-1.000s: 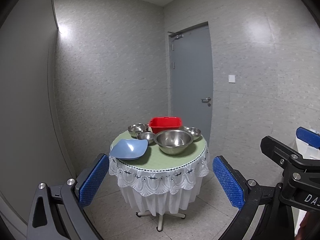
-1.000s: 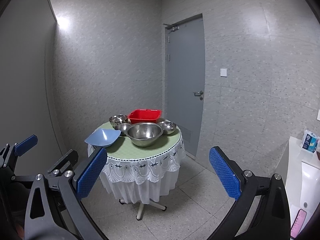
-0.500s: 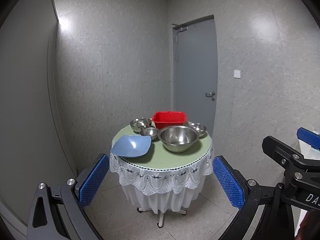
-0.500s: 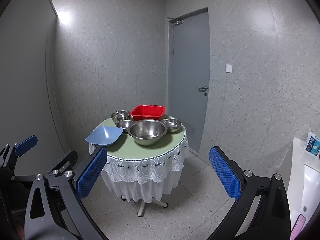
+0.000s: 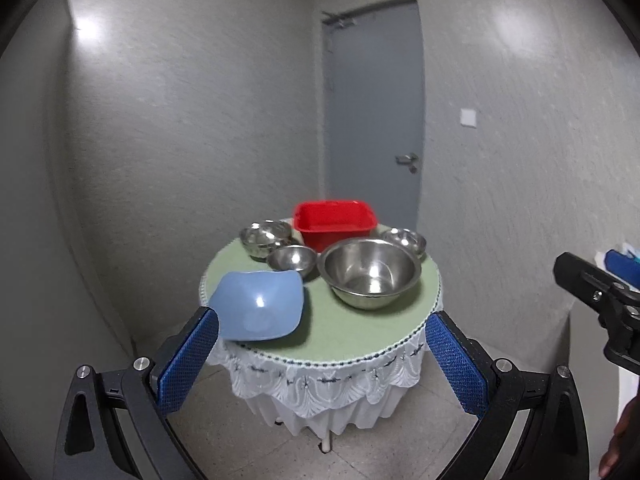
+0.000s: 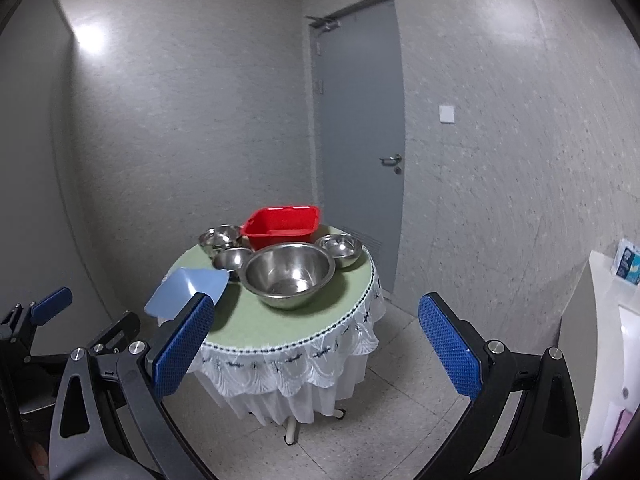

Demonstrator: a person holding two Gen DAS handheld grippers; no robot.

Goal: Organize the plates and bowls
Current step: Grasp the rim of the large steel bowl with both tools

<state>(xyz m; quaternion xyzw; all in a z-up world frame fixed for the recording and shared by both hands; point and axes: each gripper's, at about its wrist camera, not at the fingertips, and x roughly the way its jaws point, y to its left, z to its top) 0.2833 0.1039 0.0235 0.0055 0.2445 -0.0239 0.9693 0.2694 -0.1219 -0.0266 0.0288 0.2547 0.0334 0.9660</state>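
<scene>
One round table (image 5: 352, 328) carries six vessels. Four are steel bowls: one big bowl (image 5: 371, 272) and three small ones, at the left (image 5: 266, 237), the middle (image 5: 291, 261) and the right (image 5: 404, 240). There is one blue dish (image 5: 258, 304) and one red tub (image 5: 334, 222). Two grippers, the left (image 5: 320, 360) and the right (image 6: 316, 350), show four blue pads in all.
</scene>
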